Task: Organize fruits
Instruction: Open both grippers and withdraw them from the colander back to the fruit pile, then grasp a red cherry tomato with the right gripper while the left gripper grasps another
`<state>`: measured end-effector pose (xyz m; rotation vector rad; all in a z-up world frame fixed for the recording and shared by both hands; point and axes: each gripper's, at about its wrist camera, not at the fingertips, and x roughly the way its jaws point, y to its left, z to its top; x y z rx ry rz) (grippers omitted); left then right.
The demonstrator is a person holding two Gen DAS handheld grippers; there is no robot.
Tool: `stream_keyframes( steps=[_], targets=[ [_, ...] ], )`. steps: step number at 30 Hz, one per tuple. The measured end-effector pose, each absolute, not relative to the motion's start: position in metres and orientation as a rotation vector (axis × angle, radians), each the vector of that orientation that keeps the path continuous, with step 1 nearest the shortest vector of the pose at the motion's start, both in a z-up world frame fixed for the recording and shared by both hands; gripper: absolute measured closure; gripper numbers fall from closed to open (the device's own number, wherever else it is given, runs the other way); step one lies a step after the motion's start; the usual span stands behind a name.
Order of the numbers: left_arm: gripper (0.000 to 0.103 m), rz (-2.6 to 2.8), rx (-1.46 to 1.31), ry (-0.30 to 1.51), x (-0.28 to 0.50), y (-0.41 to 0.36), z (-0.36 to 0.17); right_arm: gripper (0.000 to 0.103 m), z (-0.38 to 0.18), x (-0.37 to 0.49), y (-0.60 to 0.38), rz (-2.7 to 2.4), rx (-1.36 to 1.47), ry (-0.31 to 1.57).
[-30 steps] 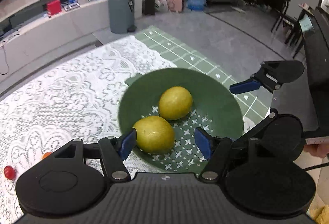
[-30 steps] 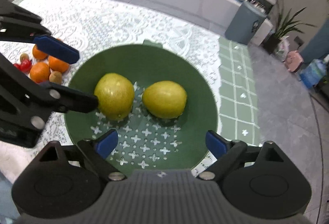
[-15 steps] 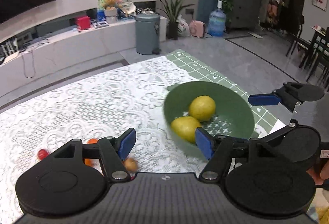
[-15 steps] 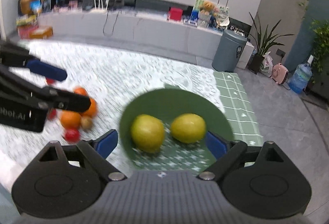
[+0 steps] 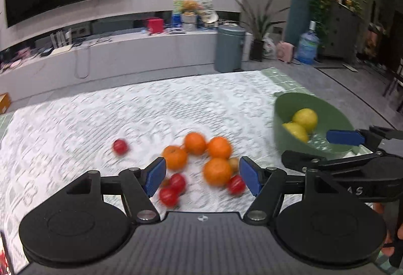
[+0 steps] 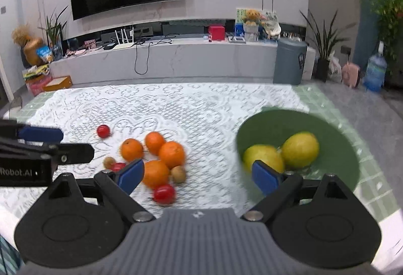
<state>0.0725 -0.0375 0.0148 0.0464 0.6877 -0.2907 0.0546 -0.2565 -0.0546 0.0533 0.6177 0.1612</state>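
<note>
Nearest the cameras, the left gripper (image 5: 202, 176) and the right gripper (image 6: 198, 174) both stand with jaws spread wide and nothing between the pads; neither carries fruit.

Just beyond them, on the lace-covered surface (image 6: 191, 108), lies the unsorted pile: four oranges (image 6: 172, 153) bunched together and touching, small red fruits (image 6: 164, 193) at the near edge of the bunch, and two small brownish fruits (image 6: 178, 174) tucked against the oranges. One more red fruit (image 6: 103, 130) sits apart, further back to the left.

Off to the right, near the surface's green-checked edge, the green bowl (image 6: 277, 121) holds two yellow-green fruits (image 6: 299, 149) side by side.

As a judgement, the job is early: only those two are in the bowl, and the oranges and small fruits are all left to sort.
</note>
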Motion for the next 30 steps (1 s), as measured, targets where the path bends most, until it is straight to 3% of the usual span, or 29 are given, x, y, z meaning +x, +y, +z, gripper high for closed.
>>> stream_keyframes(
  steps=[13, 23, 30],
  targets=[
    [0.025, -0.211, -0.003, 0.716, 0.052, 0.015, -0.030, 0.016, -0.092, 0.040, -0.217, 0.196, 0.002, 0.653],
    [0.032, -0.228, -0.027, 0.745, 0.063, 0.015, -0.050, 0.037, -0.113, 0.054, -0.203, 0.218, -0.081, 0.691],
    [0.038, -0.235, -0.039, 0.778, 0.082, 0.007, -0.060, 0.047, -0.122, 0.071, -0.199, 0.219, -0.107, 0.693]
  ],
)
